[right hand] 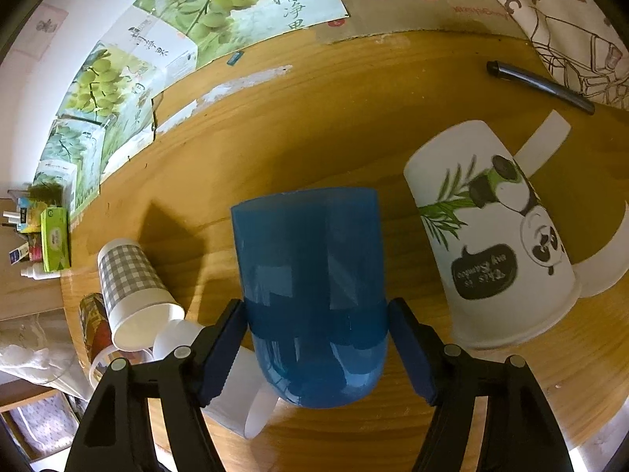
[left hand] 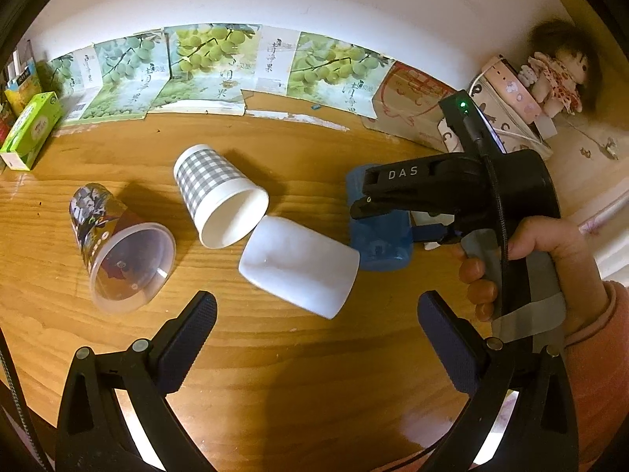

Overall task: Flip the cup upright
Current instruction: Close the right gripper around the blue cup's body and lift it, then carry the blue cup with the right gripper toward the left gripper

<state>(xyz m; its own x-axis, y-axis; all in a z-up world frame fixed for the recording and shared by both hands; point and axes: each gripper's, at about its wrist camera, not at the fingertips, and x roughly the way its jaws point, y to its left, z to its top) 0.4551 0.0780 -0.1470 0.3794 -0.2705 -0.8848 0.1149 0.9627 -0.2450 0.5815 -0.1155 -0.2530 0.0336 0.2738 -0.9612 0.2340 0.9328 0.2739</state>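
A blue plastic cup [right hand: 310, 295] lies between the fingers of my right gripper [right hand: 316, 350]; the pads touch both its sides, rim pointing away. In the left wrist view the same blue cup [left hand: 381, 236] sits under the right gripper [left hand: 365, 204]. My left gripper [left hand: 316, 334] is open and empty above the table, just in front of a white cup [left hand: 298, 265] lying on its side. A grey checked paper cup [left hand: 218, 192] and a clear printed plastic cup [left hand: 118, 244] also lie on their sides.
A panda-print paper cup [right hand: 495, 232] lies to the right of the blue cup. A black pen [right hand: 538, 86] lies at the far right. Grape-print cartons [left hand: 212, 67] line the wall, a green box [left hand: 31, 129] sits far left, a doll [left hand: 558, 78] far right.
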